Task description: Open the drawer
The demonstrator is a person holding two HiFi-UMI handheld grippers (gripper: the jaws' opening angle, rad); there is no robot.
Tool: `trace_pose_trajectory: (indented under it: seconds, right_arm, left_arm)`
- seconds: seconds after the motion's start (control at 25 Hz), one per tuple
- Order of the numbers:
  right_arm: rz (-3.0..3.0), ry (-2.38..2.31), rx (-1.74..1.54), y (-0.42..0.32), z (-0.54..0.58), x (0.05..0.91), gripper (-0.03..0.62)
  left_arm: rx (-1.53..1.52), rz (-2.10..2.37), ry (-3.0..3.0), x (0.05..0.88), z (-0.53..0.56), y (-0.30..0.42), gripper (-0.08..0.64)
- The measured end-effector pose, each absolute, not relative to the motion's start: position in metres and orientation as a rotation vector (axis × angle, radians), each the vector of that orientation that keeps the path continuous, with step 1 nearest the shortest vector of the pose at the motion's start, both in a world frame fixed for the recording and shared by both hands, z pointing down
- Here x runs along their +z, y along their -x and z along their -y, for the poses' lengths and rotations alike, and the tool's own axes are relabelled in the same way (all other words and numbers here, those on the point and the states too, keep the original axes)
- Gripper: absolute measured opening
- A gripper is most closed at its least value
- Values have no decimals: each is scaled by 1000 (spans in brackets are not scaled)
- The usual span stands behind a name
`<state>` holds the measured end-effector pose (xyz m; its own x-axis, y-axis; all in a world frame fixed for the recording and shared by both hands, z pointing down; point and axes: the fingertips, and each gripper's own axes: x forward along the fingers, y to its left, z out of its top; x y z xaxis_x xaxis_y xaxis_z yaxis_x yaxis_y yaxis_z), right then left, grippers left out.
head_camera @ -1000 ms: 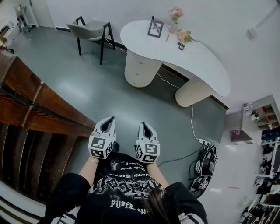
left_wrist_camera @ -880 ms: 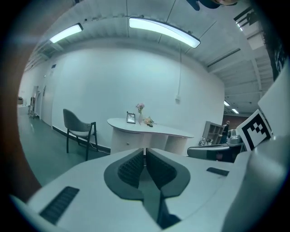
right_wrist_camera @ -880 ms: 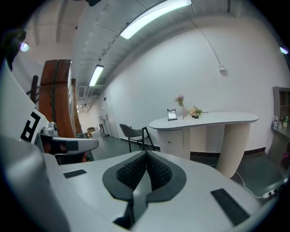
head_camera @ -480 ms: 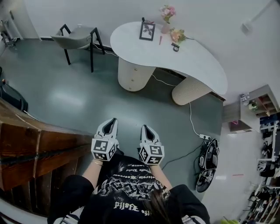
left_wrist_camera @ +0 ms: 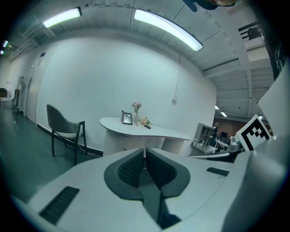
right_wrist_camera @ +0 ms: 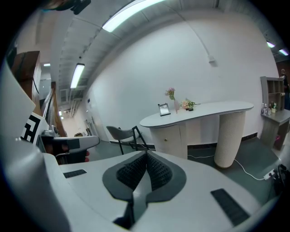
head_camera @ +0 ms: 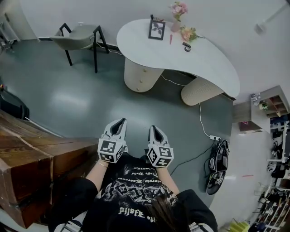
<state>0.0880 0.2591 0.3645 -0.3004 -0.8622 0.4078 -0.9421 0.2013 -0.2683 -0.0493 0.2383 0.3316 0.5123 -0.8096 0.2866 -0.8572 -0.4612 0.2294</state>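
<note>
A white curved desk (head_camera: 204, 59) stands across the grey floor, well ahead of me. Its rounded left pedestal (head_camera: 142, 76) carries drawers with small knobs; the pedestal (right_wrist_camera: 170, 135) also shows in the right gripper view. My left gripper (head_camera: 120, 121) and right gripper (head_camera: 153, 128) are held side by side in front of the person's chest, both pointing toward the desk and far from it. In the left gripper view the left gripper (left_wrist_camera: 145, 150) has its jaws together with nothing between them. The right gripper (right_wrist_camera: 146, 153) is likewise shut and empty.
A grey chair (head_camera: 79, 37) stands left of the desk. A picture frame (head_camera: 157, 29) and flowers (head_camera: 179, 9) sit on the desk. Dark wooden furniture (head_camera: 31, 158) fills the lower left. A cable and power strip (head_camera: 214, 137) and a dark bundle (head_camera: 217, 167) lie at right.
The person has moved and turned with both grippers; the wooden furniture has slid toward the lower left of the head view. Both grippers stay shut and empty, side by side.
</note>
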Motion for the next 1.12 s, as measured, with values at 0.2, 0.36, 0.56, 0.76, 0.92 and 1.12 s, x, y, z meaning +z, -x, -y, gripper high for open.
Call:
trace_pose_trajectory:
  seconds: [0.2,0.36,0.56,0.76,0.92,1.12]
  right_arm:
    - [2306,-1742,714,-74,-257,364,26]
    - [2312,-1767,709,-76,-248,361,26]
    - [2316,-1746,701,-75,-235,365,26]
    - [2330,-1738,675,-83,-202,368,26]
    - [2352,-1701,666,-89,-167,374,26]
    - [2379,-1595,643,-87,-119,379,26]
  left_arm:
    - [197,1373,-2426,332,-239,53,33]
    - [194,1381,-2425,332,-233,55,32]
    - [192,1413,-2405,332,-223,60,32]
    - [212,1488,-2368,338,-200,66,32]
    - [223,1554,-2326,342,-173,68,32]
    - [238,1611,-2277,344,-131,63,32]
